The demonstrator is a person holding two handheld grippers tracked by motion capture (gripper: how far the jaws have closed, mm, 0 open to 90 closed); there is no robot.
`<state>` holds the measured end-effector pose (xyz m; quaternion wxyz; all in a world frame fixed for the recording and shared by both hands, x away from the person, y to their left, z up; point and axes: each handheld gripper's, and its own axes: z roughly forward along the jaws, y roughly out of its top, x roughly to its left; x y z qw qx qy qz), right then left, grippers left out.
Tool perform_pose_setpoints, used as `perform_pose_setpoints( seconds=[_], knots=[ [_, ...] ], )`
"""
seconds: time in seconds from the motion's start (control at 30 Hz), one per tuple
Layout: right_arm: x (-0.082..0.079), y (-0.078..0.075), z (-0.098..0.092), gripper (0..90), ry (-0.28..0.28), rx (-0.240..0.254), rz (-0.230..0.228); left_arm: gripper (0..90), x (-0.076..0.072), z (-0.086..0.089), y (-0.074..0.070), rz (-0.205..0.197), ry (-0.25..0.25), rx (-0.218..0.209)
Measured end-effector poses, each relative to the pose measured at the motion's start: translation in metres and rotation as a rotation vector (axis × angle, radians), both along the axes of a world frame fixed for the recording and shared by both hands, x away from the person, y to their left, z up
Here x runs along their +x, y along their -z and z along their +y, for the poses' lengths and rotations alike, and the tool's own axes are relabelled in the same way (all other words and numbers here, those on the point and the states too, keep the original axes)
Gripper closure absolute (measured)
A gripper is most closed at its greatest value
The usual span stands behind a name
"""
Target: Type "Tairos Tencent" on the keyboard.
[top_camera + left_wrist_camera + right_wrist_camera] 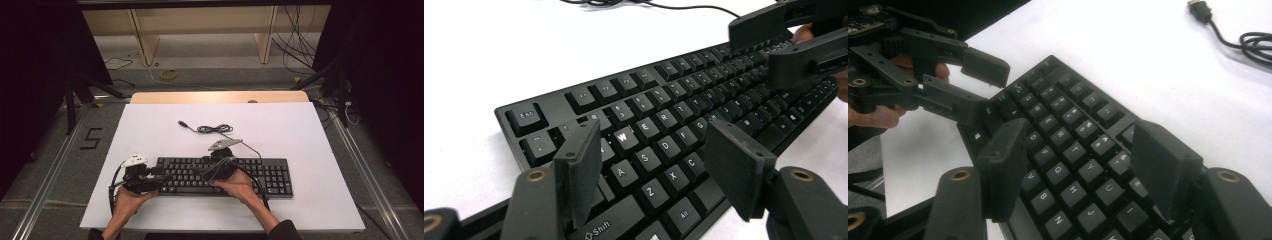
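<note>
Cable (215, 129) coiled behind keyboard (270, 172), apart.

White board (150, 130) on table; wooden shelf (200, 30) behind; floor cables (295, 45).

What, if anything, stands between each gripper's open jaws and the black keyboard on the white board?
Nothing visible does. The left gripper hangs open over the keyboard at its left end, the right gripper open over its middle keys. The cable lies apart, behind the keyboard.

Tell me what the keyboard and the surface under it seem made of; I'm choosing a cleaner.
Keyboard: looks like matte black plastic, with moulded keycaps and white printed legends. White tabletop: smooth, matte, seamless, perhaps laminate or painted board; the look leaves it open.
</note>
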<state>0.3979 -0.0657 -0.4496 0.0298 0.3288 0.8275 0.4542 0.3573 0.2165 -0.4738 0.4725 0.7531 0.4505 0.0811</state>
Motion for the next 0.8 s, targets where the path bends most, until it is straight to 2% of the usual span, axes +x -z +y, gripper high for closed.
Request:
perform_pose_setpoints(
  seconds=[0.13,0.27,0.33,0.57,0.8],
  knots=[
    [0.0004,-0.0010,-0.0033,38.6,0.005,0.003,0.001,43.7,0.0020,0.0010,0.0004,0.005,-0.008,0.008],
    [0.0005,-0.0011,-0.0046,38.4,0.003,0.012,0.003,55.7,0.0043,0.0012,0.0024,0.014,0.000,0.036],
    [0.0000,-0.0015,-0.0044,38.4,0.003,0.009,0.004,61.0,0.0051,0.0016,0.0027,0.023,0.000,0.037],
    [-0.0010,-0.0006,-0.0046,38.5,0.003,-0.005,0.004,78.3,0.0055,0.0009,0.0024,0.032,-0.009,0.082],
    [-0.0001,0.0000,-0.0062,37.6,0.008,-0.009,0.003,87.1,0.0073,-0.0021,0.0043,0.052,-0.001,0.117]
  ],
)
